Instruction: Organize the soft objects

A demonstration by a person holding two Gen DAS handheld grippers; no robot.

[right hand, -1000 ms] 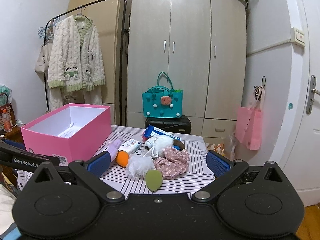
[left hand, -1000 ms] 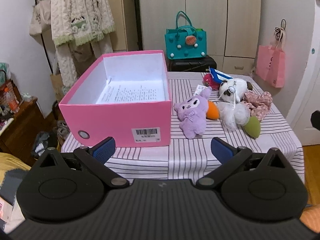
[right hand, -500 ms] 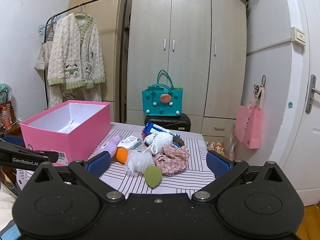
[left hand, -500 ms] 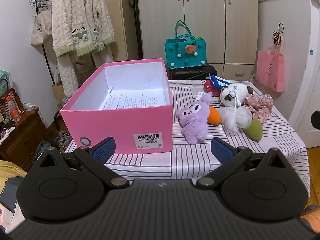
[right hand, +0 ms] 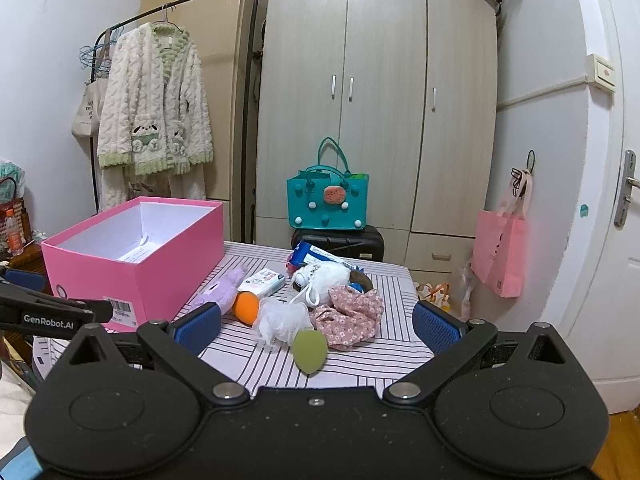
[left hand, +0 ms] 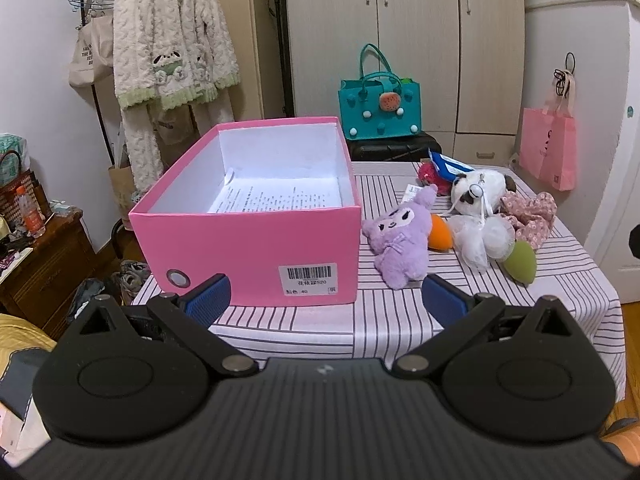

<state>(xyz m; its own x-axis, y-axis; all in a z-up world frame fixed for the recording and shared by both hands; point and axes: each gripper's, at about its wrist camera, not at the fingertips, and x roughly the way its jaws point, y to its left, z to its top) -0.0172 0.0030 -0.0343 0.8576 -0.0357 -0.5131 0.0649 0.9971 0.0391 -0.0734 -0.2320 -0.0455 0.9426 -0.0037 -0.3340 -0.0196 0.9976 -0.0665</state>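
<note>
An open pink box [left hand: 256,248] [right hand: 160,276] with a printed sheet inside stands on the left of the striped table [left hand: 360,320]. Right of it lie a purple plush [left hand: 400,240] [right hand: 220,292], an orange sponge [left hand: 439,233] [right hand: 246,307], a white mesh pouf [left hand: 478,238] [right hand: 282,320], a green sponge [left hand: 520,262] [right hand: 309,347], a white plush [left hand: 478,192] [right hand: 324,278] and a pink floral cloth [left hand: 528,216] [right hand: 352,316]. My left gripper [left hand: 326,298] is open and empty, near the box's front. My right gripper [right hand: 316,326] is open and empty, short of the green sponge.
A blue and white packet [right hand: 316,254] and a small white pack [right hand: 264,282] lie among the toys. Behind the table a teal bag [right hand: 326,200] sits on a black case by the wardrobe. A pink bag [right hand: 500,252] hangs at right; a clothes rack [right hand: 152,112] stands at left.
Both grippers have tilted up and drawn back a little, so the table sits lower in both views. Both stay open; nothing on the table has moved.
</note>
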